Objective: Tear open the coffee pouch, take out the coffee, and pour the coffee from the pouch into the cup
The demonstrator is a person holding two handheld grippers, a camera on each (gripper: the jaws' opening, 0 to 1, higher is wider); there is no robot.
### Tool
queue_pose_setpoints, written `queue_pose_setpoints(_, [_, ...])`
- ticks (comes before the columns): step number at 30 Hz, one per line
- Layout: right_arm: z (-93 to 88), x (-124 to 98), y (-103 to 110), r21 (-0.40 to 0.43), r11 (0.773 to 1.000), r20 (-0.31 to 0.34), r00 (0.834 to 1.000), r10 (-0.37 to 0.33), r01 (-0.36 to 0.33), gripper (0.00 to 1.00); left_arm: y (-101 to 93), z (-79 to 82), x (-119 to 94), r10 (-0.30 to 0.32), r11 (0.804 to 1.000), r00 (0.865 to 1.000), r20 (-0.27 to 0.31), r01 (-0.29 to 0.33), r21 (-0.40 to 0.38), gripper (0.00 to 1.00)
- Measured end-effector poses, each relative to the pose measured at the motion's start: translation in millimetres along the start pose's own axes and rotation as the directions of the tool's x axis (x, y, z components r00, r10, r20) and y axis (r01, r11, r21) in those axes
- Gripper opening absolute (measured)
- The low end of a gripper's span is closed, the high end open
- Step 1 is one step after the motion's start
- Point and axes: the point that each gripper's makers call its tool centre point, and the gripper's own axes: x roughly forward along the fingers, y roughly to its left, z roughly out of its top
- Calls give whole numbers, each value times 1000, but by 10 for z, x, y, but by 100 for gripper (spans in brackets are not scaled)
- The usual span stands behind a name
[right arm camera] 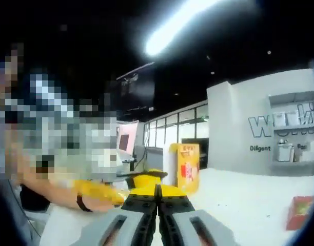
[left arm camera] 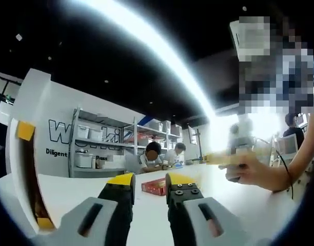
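Note:
My left gripper (left arm camera: 150, 180) stands open over the white table (left arm camera: 75, 192), nothing between its yellow-tipped jaws. Beyond the tips a small red box (left arm camera: 154, 187) lies flat on the table. To the right, a hand (left arm camera: 249, 171) holds the blurred yellow right gripper (left arm camera: 223, 158). In the right gripper view, my right gripper (right arm camera: 158, 193) is shut, its jaws pressed together with nothing visible between them. A yellow and red pouch (right arm camera: 188, 166) stands upright on the table just past it. A hand at the left holds a blurred yellow gripper (right arm camera: 103, 193). The red box (right arm camera: 299, 212) lies at the far right.
A tall white curved object (left arm camera: 14, 169) with yellow patches stands close at the left edge. Metal shelves (left arm camera: 103, 146) line the back wall, and people (left arm camera: 152, 156) sit at the table's far end. A person's arm (left arm camera: 300, 164) crosses the right side.

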Motion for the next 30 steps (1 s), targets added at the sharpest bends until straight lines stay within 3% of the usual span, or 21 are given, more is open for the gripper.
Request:
queue_pose_setpoints(2, [-330, 25, -118, 22, 999, -98, 995, -21, 24, 0, 0, -16, 5, 0, 1000, 1000, -1, 0, -3, 26])
queue_pose_setpoints(3, [-461, 40, -175, -7, 999, -141, 989, -37, 36, 0, -3, -34, 7, 0, 1000, 1000, -6, 0, -5, 26])
queue_pose_setpoints(4, [-464, 25, -231, -28, 998, -146, 988, -56, 52, 0, 3, -52, 16, -1, 1000, 1000, -10, 1, -6, 26])
queue_pose_setpoints(6, [-181, -36, -232, 10, 998, -55, 997, -62, 62, 0, 5, -61, 21, -2, 1000, 1000, -13, 2, -3, 26])
queue_pose_setpoints(7, [23, -127, -251, -63, 993, -4, 995, -98, 97, 0, 0, -43, 18, -3, 1000, 1000, -10, 3, 1, 26])
queue_pose_setpoints(8, [97, -162, -238, -53, 994, 14, 996, -90, 90, 0, -49, -21, 0, -5, 1000, 1000, -5, 5, 3, 26])
queue_pose_setpoints(10, [-26, -131, -273, -4, 997, -18, 997, -76, 76, 0, -59, -6, -1, -7, 1000, 1000, 1, 7, 4, 26])
queue_pose_setpoints(12, [-390, -12, -244, 30, 998, -125, 991, -54, 58, 0, -55, -17, 8, -9, 1000, 1000, 1, 9, 4, 26])
queue_pose_setpoints(14, [-485, 96, -83, 39, 999, -139, 990, -3, 9, 0, -58, -49, 16, -15, 1000, 1000, -5, 15, 0, 26])
queue_pose_setpoints(16, [-394, 134, 62, -30, 999, -139, 990, 12, -16, 0, -65, -60, 17, -18, 1000, 1000, -7, 18, 8, 26])
queue_pose_setpoints(18, [-157, 136, 211, -31, 999, -59, 997, 40, -41, 0, -67, -47, 16, -20, 1000, 1000, -4, 21, 10, 26])
queue_pose_setpoints(19, [-188, 131, 205, -29, 999, -75, 997, 33, -35, 0, -69, -40, 17, -21, 1000, 1000, -2, 21, 11, 26])
queue_pose_setpoints(22, [-510, 128, -12, -56, 998, -178, 984, -26, 16, 0, -79, -54, 15, -23, 1000, 1000, -5, 23, 12, 26])
queue_pose_setpoints(26, [-73, -89, -207, -67, 992, -51, 993, -106, 102, 0, -65, -59, 15, -23, 1000, 1000, -9, 23, 11, 26])
queue_pose_setpoints(27, [88, -138, -185, -65, 994, 7, 996, -90, 90, 0, -63, -44, 12, -22, 1000, 1000, -5, 22, 12, 26])
queue_pose_setpoints(30, [-88, -89, -163, -56, 996, -56, 996, -69, 65, 0, -56, -33, 19, -26, 1000, 1000, 0, 26, 8, 26])
